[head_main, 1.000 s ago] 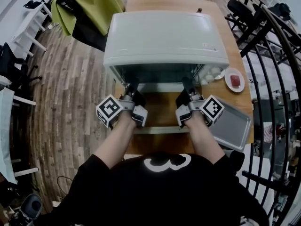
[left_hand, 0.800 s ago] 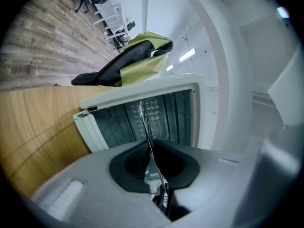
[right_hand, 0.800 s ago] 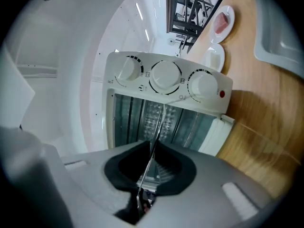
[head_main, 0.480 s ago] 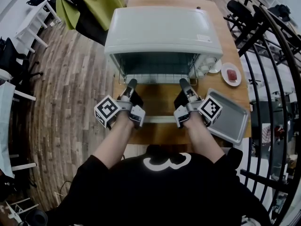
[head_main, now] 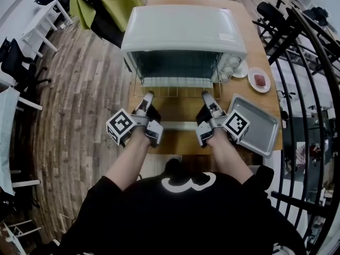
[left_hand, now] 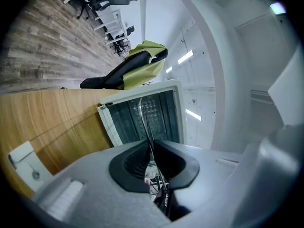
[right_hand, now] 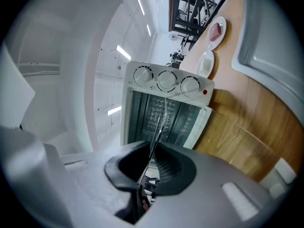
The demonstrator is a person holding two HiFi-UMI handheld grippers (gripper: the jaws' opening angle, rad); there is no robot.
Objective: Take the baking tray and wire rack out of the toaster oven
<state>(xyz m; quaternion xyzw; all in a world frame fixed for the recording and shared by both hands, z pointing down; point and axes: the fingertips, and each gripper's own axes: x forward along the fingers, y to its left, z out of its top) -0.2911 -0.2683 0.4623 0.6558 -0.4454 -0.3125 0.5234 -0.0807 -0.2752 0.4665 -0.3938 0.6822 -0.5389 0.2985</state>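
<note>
Off the toaster oven's [head_main: 183,30] left rear corner, a green jacket [head_main: 103,1] lies draped over something dark. Now to the oven's open front, and here's the left gripper [head_main: 147,96], jaws pinched tight on the left end of the wire rack [head_main: 175,92]. Its own view shows the thin wire clamped between the black pads, running straight back toward the oven's mouth. The rack sits level, partly out of the oven, its front edge above the dropped door [head_main: 178,125]. At that edge's right end, the right gripper [head_main: 207,96] is clamped on the rack just the same. And right of the oven, beside the door, the baking tray [head_main: 256,125] lies flat on the wooden table [head_main: 183,110], with a small plate [head_main: 258,81] behind it, just beside the oven's knobs [head_main: 229,70]
</note>
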